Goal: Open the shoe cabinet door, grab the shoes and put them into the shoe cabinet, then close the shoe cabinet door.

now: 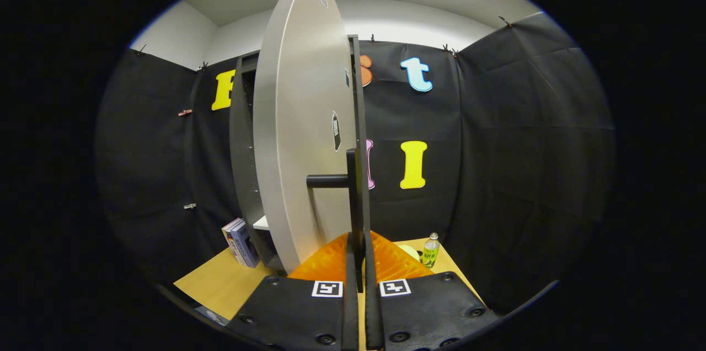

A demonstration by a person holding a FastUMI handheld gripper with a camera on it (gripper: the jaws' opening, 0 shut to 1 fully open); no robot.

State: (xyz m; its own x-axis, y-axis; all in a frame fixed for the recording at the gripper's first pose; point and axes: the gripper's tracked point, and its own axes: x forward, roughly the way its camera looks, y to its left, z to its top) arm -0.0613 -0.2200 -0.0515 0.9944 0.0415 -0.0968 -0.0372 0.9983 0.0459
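Gripper point(361, 279) fingers are pinched on the black bar handle point(352, 196) of the half-swung cabinet door point(300, 136), presumably for leverage at its free edge; orange shoes point(331, 262) wait on the tabletop point(220, 285) just ahead.

Even overhead light, sharp focus, strong fisheye bending.

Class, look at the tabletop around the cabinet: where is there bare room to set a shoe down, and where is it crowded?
Bare wood lies on the table in front of the books, left of the gripper, which is shut on the door's handle. Ahead it is crowded: an orange mat, the open door, and a bottle at the far right.
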